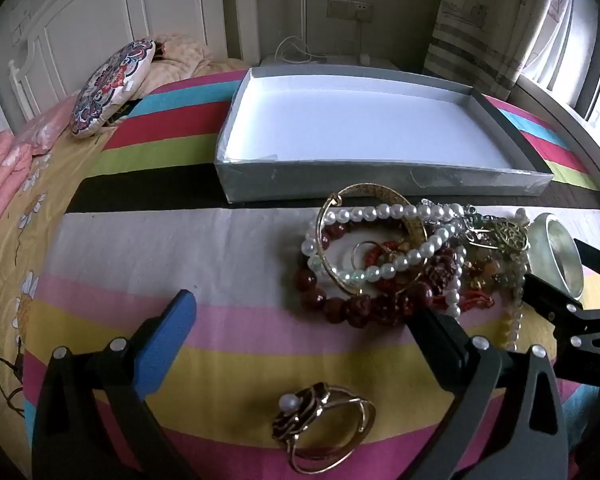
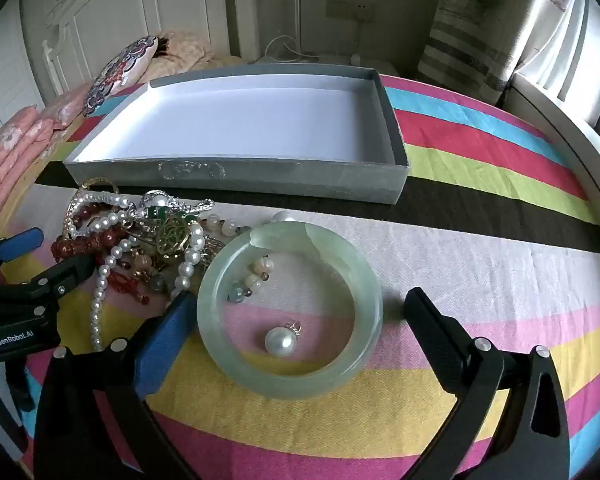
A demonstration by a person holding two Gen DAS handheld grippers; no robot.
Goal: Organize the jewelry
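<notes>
Jewelry heap [image 1: 404,256] lies on the bed before an empty box [image 1: 364,136], left tongs [image 1: 304,332] spread above a gold ring [image 1: 324,428]; right view: right tongs [image 2: 300,320] spread around a jade bangle [image 2: 290,312], nothing gripped, pinching seems next.

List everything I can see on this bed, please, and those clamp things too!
grey box: one, grey outside, white inside, nothing in it, at the far side of the striped cover
jade bangle: one, pale green, lying flat near the right tongs
loose pearl: one, white, inside the bangle's ring
jewelry pile: one tangle, white pearl strands, dark red beads, gold pieces, in front of the box
gold bangle: one, gold with a dark flower and a pearl, alone, nearest the left tongs
patterned cushion: one, blue, red and white, by the headboard
striped cover: one, many colours, under everything
left tongs: one, black with a blue pad, open
right tongs: one, same colours, open
</notes>
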